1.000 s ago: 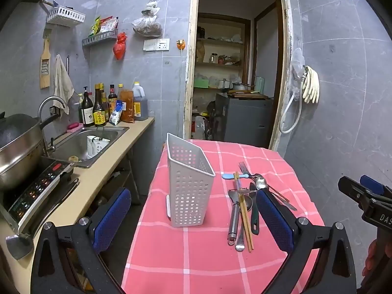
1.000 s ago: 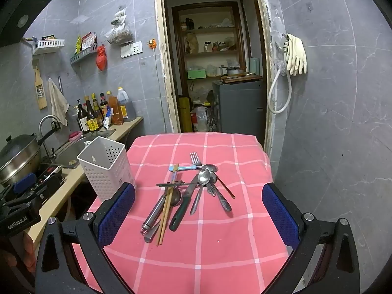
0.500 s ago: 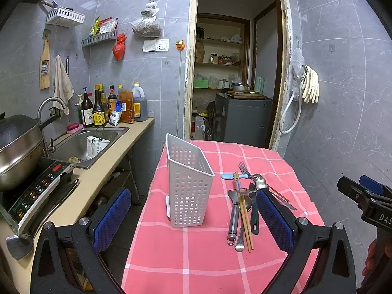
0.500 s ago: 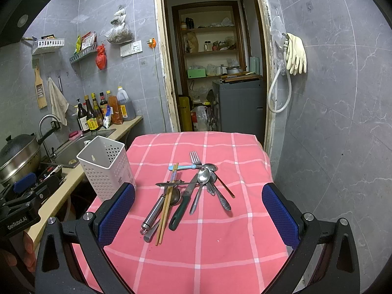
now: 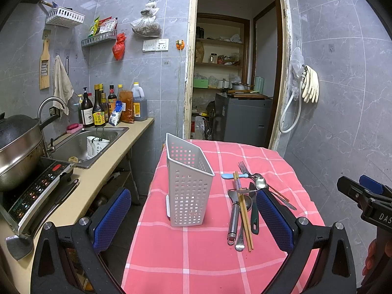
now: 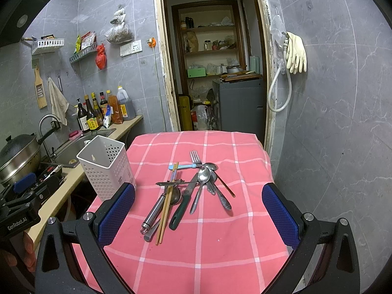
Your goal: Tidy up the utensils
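Observation:
A white perforated utensil holder (image 5: 188, 186) stands upright and empty on the pink checked tablecloth (image 5: 196, 257); it also shows in the right wrist view (image 6: 105, 166). To its right lies a pile of utensils (image 6: 188, 191): chopsticks (image 6: 167, 201), a steel-handled tool (image 6: 153, 213), a green-handled knife (image 6: 183, 205), spoons (image 6: 203, 176), a fork (image 6: 195, 157) and a blue-handled piece (image 6: 182, 166). The pile also shows in the left wrist view (image 5: 245, 203). My left gripper (image 5: 193, 220) is open and empty in front of the holder. My right gripper (image 6: 198, 218) is open and empty in front of the pile.
A counter on the left holds a sink (image 5: 80, 144), sauce bottles (image 5: 98, 110), an induction cooker (image 5: 31, 196) and a large pot (image 5: 17, 147). A doorway (image 5: 232, 73) opens behind the table. Rubber gloves (image 6: 296, 54) hang on the right wall.

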